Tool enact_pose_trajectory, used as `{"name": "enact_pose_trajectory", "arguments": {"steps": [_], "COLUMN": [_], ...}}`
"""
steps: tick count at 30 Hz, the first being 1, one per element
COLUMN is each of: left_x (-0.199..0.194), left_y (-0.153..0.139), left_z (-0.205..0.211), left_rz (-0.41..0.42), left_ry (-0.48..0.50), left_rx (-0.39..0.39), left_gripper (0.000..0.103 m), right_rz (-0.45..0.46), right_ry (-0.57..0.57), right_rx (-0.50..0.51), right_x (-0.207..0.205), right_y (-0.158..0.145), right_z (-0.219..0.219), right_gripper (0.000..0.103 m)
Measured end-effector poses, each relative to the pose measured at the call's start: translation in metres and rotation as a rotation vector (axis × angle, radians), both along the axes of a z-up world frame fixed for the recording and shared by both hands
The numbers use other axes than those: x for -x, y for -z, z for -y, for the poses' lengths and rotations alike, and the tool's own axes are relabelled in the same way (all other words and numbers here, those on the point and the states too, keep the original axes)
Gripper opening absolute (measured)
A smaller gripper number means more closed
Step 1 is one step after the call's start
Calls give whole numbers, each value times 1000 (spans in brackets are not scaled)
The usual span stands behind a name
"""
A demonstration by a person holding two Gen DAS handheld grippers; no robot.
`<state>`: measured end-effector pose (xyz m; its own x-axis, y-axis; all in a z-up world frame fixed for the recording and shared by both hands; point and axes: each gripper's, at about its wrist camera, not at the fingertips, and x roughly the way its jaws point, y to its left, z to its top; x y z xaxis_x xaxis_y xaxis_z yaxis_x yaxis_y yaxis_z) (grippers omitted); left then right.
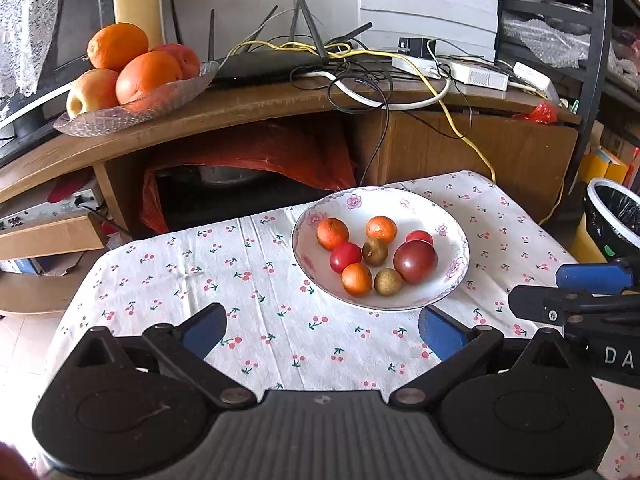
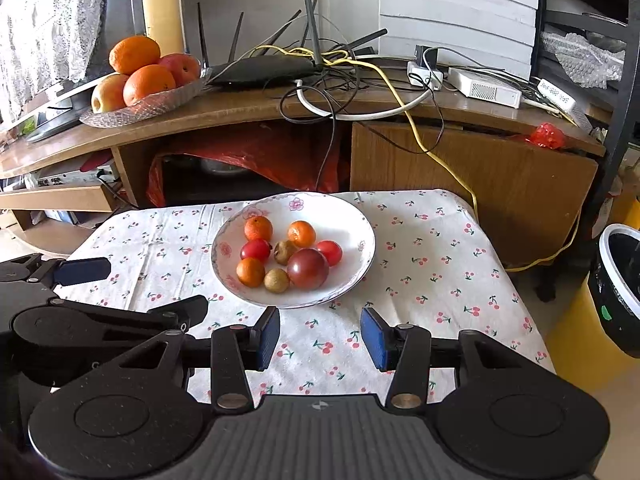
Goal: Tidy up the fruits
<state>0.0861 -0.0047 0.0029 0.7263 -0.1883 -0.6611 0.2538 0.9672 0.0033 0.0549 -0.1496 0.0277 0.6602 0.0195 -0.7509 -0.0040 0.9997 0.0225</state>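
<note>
A white floral bowl [image 1: 456,276] [image 2: 352,224] sits on the cherry-print tablecloth [image 1: 260,312] [image 2: 432,264]. It holds three small oranges, red tomatoes, a large dark tomato [image 1: 415,261] [image 2: 307,268] and two brownish fruits. My left gripper [image 1: 322,330] hovers low in front of the bowl, open wide, nothing between its blue pads. My right gripper [image 2: 319,338] is also open and empty, just short of the bowl's near rim. Each gripper shows at the edge of the other's view.
A glass dish [image 1: 132,110] [image 2: 144,110] with big oranges and apples stands on the wooden cabinet behind, beside a router and tangled cables [image 1: 360,68] [image 2: 340,76]. A lined bin [image 1: 616,216] [image 2: 618,292] stands right of the table.
</note>
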Motion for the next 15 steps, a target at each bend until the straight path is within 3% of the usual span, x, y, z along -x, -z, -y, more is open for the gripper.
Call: {"name": "enact_pose_trajectory", "arguments": {"steps": [15], "left_x": [40], "left_y": [-7], "left_z": [-12], "left_rz": [37], "left_ry": [-15], "left_rx": [-11], "left_gripper": [103], "right_rz": [13], "right_ry": [-12], "right_rx": [-2], "right_x": [32], "right_y": [-9], "right_z": [-14], "right_gripper": [43]}}
